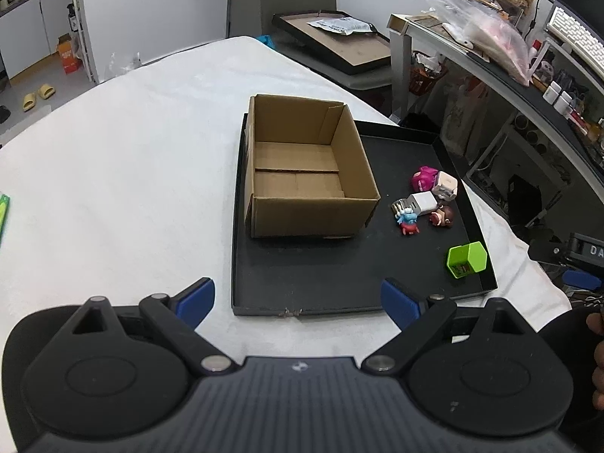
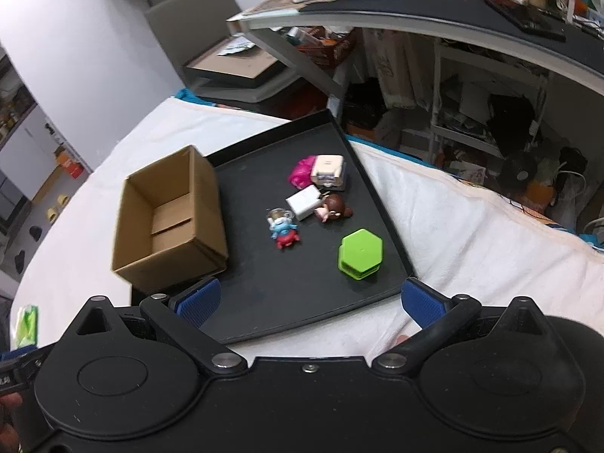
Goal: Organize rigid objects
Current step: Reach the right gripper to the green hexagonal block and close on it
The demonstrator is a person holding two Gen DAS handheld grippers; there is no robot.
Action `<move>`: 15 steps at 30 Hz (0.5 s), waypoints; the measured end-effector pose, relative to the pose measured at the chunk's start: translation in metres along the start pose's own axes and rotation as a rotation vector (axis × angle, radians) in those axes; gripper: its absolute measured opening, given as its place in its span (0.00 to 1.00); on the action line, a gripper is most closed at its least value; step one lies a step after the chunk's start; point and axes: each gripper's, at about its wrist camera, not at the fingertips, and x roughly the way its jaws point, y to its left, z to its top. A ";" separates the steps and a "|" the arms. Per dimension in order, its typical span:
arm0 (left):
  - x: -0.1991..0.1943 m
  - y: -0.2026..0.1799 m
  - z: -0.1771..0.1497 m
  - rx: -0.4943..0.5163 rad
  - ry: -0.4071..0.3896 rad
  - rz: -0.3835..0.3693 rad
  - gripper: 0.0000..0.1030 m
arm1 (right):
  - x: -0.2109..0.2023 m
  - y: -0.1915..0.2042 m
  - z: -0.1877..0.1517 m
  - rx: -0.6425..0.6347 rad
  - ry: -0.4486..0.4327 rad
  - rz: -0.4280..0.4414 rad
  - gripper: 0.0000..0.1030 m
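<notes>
An open, empty cardboard box (image 1: 307,168) (image 2: 170,219) stands on the left part of a black tray (image 1: 321,275) (image 2: 264,302). On the tray's right lie a green hexagonal box (image 1: 467,260) (image 2: 360,250), a white charger (image 1: 423,203) (image 2: 304,202), a pink toy (image 1: 426,177) (image 2: 301,171), a beige block toy (image 1: 445,185) (image 2: 328,171), a brown-haired figurine (image 1: 442,216) (image 2: 334,207) and a blue-and-red figurine (image 1: 407,222) (image 2: 284,232). My left gripper (image 1: 298,304) hovers open over the tray's near edge. My right gripper (image 2: 309,302) is open above the tray's near corner, holding nothing.
The tray rests on a table under a white cloth (image 1: 132,158) (image 2: 472,234). A green packet (image 2: 26,322) lies at the left. A cluttered desk (image 1: 490,56) (image 2: 415,11) and a chair carrying another tray (image 1: 336,41) stand beyond the table.
</notes>
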 end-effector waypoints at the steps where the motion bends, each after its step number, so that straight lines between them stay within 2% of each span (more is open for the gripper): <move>1: 0.003 0.000 0.002 0.001 -0.001 -0.004 0.91 | 0.005 -0.001 0.003 0.006 0.007 -0.008 1.00; 7: 0.020 0.004 0.014 -0.016 0.008 -0.024 0.91 | 0.034 -0.009 0.014 0.067 0.049 -0.010 0.99; 15: 0.040 0.017 0.033 -0.073 0.014 -0.017 0.90 | 0.071 -0.016 0.032 0.122 0.121 0.012 0.88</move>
